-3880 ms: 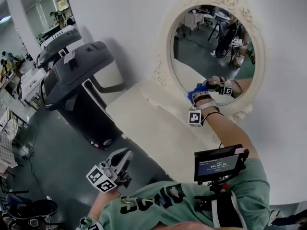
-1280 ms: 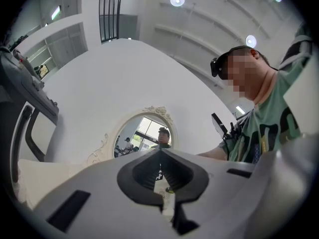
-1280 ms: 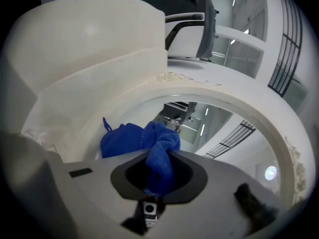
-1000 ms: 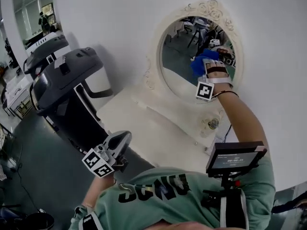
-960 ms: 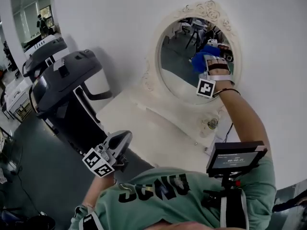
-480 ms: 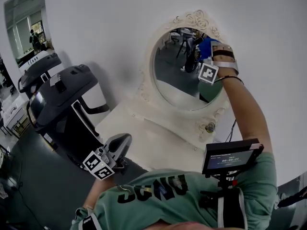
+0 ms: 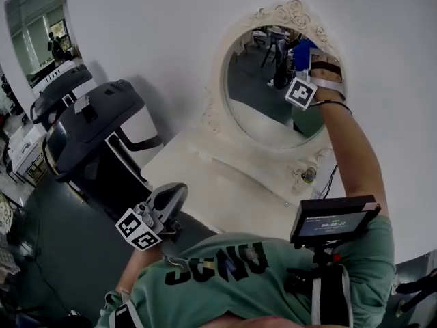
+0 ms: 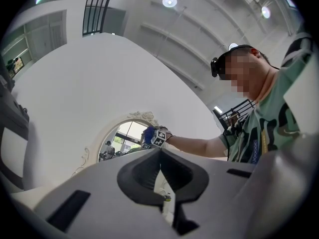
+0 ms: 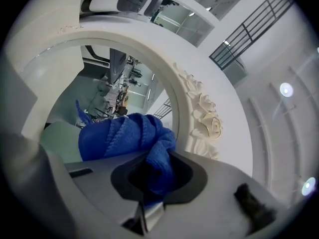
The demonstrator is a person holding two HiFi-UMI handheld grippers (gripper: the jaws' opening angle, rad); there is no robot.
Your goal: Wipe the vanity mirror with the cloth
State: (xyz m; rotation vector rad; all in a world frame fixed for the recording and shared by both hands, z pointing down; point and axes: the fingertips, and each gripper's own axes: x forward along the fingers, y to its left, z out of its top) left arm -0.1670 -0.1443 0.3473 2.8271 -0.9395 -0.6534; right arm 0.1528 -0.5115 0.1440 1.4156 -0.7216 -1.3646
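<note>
An oval vanity mirror (image 7: 263, 91) in an ornate white frame hangs over a white vanity top. My right gripper (image 7: 306, 55) is raised to the mirror's upper right, shut on a bunched blue cloth (image 7: 302, 48) that presses against the glass beside the frame. In the right gripper view the cloth (image 9: 127, 133) bulges out of the jaws, with the glass (image 9: 99, 78) behind it and the carved frame (image 9: 202, 116) to its right. My left gripper (image 7: 166, 206) hangs low at the left with its jaws together and nothing in them. The left gripper view shows the mirror (image 8: 122, 138) far off.
A dark grey treadmill-like machine (image 7: 95, 115) stands left of the white vanity top (image 7: 218, 180). A small object with a greenish top (image 7: 308, 176) sits at the vanity's right end. A small monitor (image 7: 331, 221) is mounted at the person's chest.
My right gripper has carried the cloth from the mirror's lower right up across the glass to its upper right edge. The left gripper has stayed low at the left.
</note>
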